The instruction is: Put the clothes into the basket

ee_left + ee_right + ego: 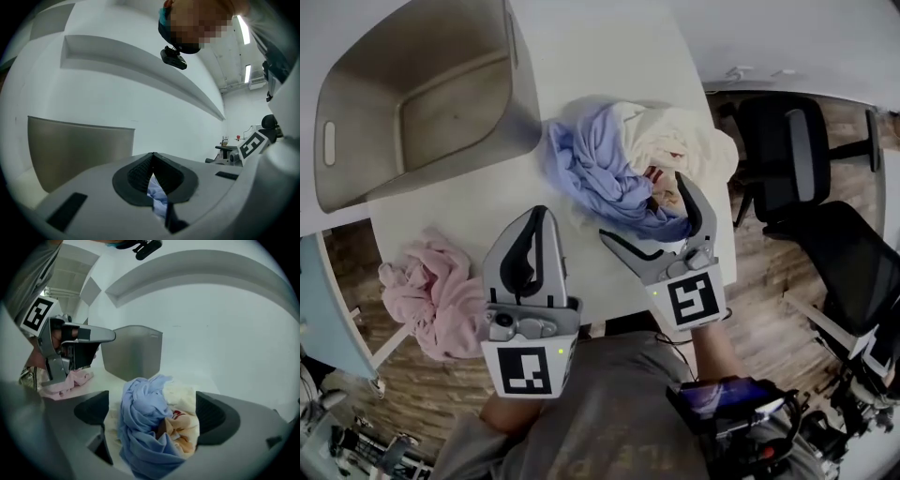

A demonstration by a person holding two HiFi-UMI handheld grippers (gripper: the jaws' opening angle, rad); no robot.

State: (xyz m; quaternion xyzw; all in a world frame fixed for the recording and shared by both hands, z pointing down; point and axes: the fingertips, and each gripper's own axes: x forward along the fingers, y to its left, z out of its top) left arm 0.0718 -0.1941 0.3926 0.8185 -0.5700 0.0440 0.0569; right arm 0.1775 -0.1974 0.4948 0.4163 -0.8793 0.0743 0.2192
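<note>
While the basket [412,56] at ten o'clock looks empty, nothing is packed yet.
The right gripper [642,206] spreads wide around the blue-and-cream pile [619,169] at one o'clock. The left gripper [539,214] is closed on nothing, and a pink garment [431,295] lies at eight o'clock.

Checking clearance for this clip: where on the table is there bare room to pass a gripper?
Bare tabletop lies between the basket, the pink garment and the clothes pile; the left gripper is over it. More lies beyond the pile, beside the basket. Crowded at the right edge, where the open right gripper has the pile between its jaws.
</note>
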